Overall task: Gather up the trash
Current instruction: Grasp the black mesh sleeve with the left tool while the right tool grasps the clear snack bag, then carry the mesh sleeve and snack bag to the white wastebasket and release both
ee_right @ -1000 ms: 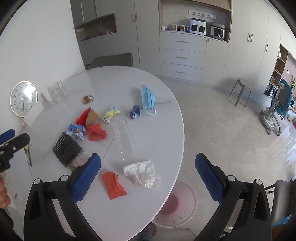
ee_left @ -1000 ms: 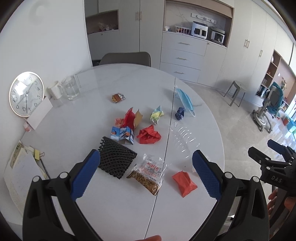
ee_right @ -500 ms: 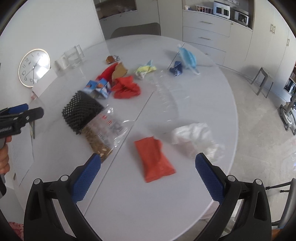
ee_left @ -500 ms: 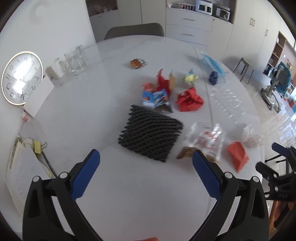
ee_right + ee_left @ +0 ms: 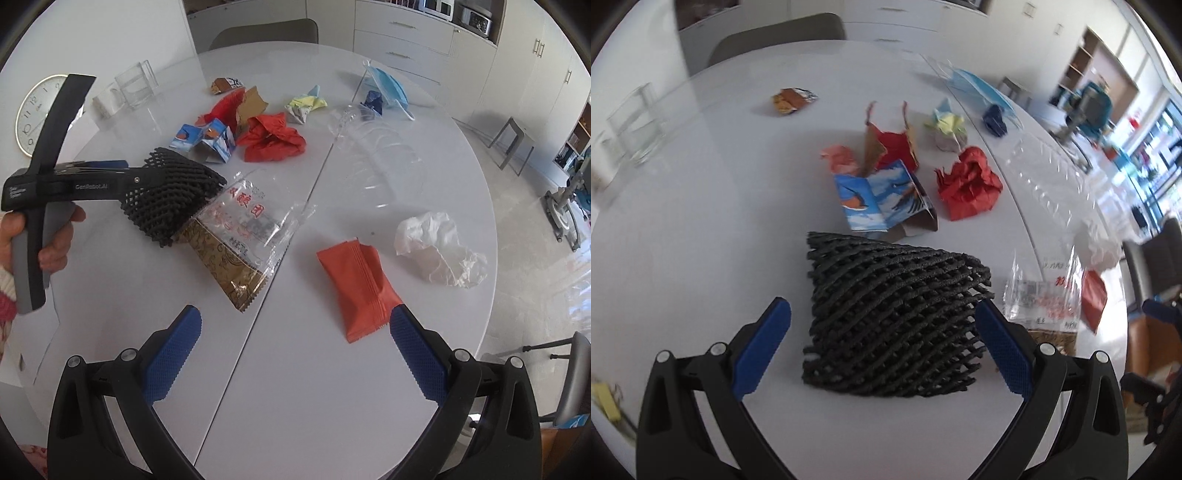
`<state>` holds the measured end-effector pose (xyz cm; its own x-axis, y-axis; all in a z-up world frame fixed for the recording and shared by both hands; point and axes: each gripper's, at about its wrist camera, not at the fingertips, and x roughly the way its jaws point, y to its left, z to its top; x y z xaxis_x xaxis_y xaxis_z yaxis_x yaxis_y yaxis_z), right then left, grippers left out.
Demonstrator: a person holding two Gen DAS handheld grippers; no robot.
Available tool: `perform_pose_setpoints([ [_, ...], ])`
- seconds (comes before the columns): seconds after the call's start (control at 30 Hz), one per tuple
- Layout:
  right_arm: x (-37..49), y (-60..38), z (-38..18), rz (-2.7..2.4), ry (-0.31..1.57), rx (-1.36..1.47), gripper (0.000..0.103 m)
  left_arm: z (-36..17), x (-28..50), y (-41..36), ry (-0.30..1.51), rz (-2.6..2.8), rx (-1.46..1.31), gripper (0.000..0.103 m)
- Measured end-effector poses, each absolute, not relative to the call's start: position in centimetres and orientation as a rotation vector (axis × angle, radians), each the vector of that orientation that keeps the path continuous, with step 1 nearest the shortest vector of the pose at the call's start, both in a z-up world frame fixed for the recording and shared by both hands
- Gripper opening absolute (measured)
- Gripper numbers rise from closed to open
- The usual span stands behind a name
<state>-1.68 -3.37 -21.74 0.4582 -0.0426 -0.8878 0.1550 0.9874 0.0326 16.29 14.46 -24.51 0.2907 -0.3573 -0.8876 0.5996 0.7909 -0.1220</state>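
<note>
Trash is scattered over a white round table [image 5: 701,206]. A black foam net [image 5: 894,317] lies right between the fingers of my left gripper [image 5: 881,310], which is open and straddles it. In the right wrist view the same net [image 5: 173,199] partly overlaps a clear snack bag [image 5: 236,243]. My right gripper [image 5: 295,314] is open and low over the table. An orange-red packet [image 5: 364,284] lies just ahead, touching its right fingertip [image 5: 400,321]. A crumpled white tissue [image 5: 439,247] sits further right.
Further back lie a blue carton [image 5: 882,199], red crumpled paper [image 5: 971,184], a yellow wrapper [image 5: 947,127], a clear bottle [image 5: 373,158] and a blue mask [image 5: 388,86]. Glasses [image 5: 135,86] and a clock [image 5: 37,114] stand at the left. A hand [image 5: 55,240] grips the left tool.
Both grippers dropped and moved forward toward the table. The left one closed in until the black net lay between its fingers. The right one neared the orange-red packet.
</note>
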Motion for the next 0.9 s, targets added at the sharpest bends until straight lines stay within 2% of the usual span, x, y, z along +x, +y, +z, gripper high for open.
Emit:
perform_pose_setpoints([
  [0.17, -2.0, -3.6, -22.2, -0.167, 1.107, 0.123, 0.101, -25.9, 17.5, 14.0, 1.119, -0.700, 0.295, 0.092],
  [0.27, -1.9, -3.7, -22.2, -0.194, 1.112, 0.115, 0.101, -26.1, 18.4, 14.4, 1.153, -0.738, 0.230, 0.068],
  [0.33, -1.8, -3.6, -22.1, -0.205, 1.112, 0.112, 0.101, -26.3, 19.0, 14.7, 1.190, -0.764, 0.173, 0.046],
  [0.37, -1.8, -3.6, -22.0, -0.210, 1.113, 0.112, 0.101, -26.3, 19.2, 14.8, 1.199, -0.772, 0.155, 0.042],
  [0.43, -1.7, -3.5, -22.0, -0.213, 1.112, 0.115, 0.101, -26.3, 19.1, 15.0, 1.205, -0.785, 0.131, 0.026],
  [0.5, -1.5, -3.5, -21.9, -0.209, 1.109, 0.125, 0.101, -26.1, 18.9, 15.2, 1.202, -0.790, 0.112, 0.017],
  [0.6, -0.9, -3.5, -21.8, -0.199, 1.102, 0.165, 0.101, -25.4, 18.3, 15.5, 1.179, -0.747, 0.115, 0.012],
  [0.9, 4.6, -2.6, -22.9, -0.247, 1.129, 0.327, 0.101, -19.5, 14.3, 19.4, 1.054, -0.530, 0.146, 0.011],
])
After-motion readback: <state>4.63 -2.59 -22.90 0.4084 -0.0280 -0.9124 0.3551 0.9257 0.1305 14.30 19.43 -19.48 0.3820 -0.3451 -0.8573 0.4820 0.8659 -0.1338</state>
